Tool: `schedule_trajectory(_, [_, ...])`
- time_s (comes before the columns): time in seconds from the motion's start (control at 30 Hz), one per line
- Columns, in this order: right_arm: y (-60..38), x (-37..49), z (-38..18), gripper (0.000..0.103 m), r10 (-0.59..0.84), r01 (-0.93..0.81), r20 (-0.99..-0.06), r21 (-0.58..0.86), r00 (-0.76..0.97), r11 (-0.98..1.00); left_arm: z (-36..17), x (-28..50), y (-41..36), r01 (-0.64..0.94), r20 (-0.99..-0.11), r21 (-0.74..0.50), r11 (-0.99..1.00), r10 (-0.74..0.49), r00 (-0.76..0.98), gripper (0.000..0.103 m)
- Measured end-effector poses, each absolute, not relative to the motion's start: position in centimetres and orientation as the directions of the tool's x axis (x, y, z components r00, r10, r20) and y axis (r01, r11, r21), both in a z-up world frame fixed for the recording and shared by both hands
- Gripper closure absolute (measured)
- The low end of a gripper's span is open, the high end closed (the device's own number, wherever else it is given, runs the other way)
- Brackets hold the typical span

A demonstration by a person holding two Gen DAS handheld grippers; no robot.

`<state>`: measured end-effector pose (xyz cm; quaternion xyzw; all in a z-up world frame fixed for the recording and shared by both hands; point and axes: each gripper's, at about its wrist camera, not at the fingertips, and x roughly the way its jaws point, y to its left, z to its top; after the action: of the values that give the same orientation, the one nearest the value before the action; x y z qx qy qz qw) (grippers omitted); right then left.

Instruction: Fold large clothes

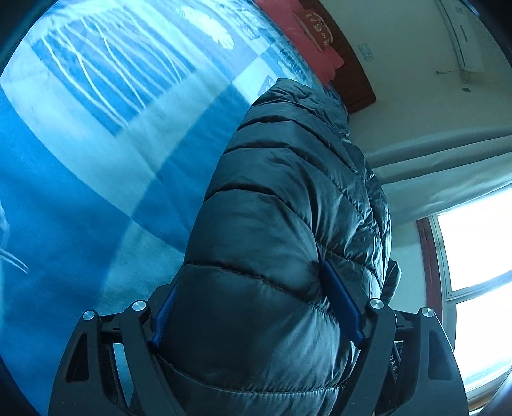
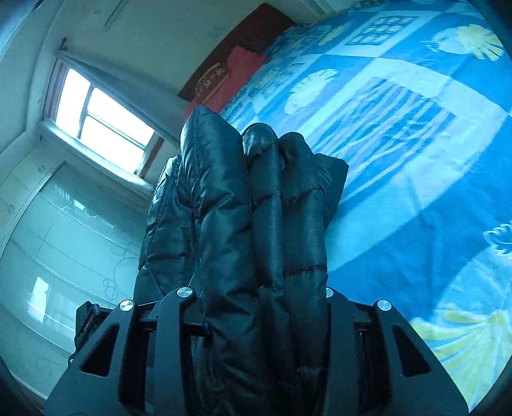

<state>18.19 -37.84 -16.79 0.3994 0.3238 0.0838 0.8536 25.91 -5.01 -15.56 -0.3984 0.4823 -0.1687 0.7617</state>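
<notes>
A black quilted puffer jacket point(image 1: 288, 179) fills the middle of the left wrist view and stretches away over the bed. My left gripper point(image 1: 249, 278) is shut on a thick, puffy part of it, with the blue pads point(image 1: 342, 304) pressed into both sides. In the right wrist view the same jacket point(image 2: 217, 179) is bunched into several upright folds. My right gripper point(image 2: 262, 288) is shut on that bundle, and the padding hides its fingertips. Both grippers hold the jacket above the bedspread.
A blue and white patterned bedspread point(image 1: 96, 144) point(image 2: 400, 160) covers the bed under the jacket. At its far end lie a red pillow point(image 1: 297, 35) point(image 2: 236, 70) and a dark wooden headboard point(image 2: 256, 28). A bright window point(image 1: 473, 249) point(image 2: 102, 118) and a glass-fronted wardrobe point(image 2: 64, 240) stand beside the bed.
</notes>
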Motion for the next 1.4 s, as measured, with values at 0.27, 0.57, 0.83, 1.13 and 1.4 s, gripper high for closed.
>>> schedule_trajectory(0.27, [-32.5,23.5,-16.2,0.068,0.492,0.030,-0.444,0.764,0.749,0.644,-14.1,27.9,1.0,-0.147,-0.589,-0.766,0.626,-0.593,0.549,0.024])
schedule_trajectory(0.57, [-29.1,28.1,-18.8,0.067,0.538,0.047,-0.470,0.781,0.700,0.622,-17.3,29.8,6.3,-0.235,-0.610,-0.765,0.600,-0.558,0.562,0.024])
schedule_trajectory(0.83, [-29.0,28.0,-18.5,0.055,0.533,0.063,-0.494,0.771,0.687,0.633,-17.7,29.8,6.4,-0.236,-0.609,-0.768,0.595,-0.565,0.557,0.020])
schedule_trajectory(1.13, [-31.1,27.6,-17.3,0.023,0.528,0.071,-0.472,0.789,0.706,0.610,-16.4,29.4,9.7,-0.249,-0.591,-0.784,0.569,-0.562,0.578,0.020])
schedule_trajectory(1.4, [-31.6,32.1,-18.1,0.017,0.583,0.098,-0.471,0.826,0.662,0.556,-17.5,33.7,9.4,-0.230,-0.579,-0.799,0.556,-0.605,0.547,0.020])
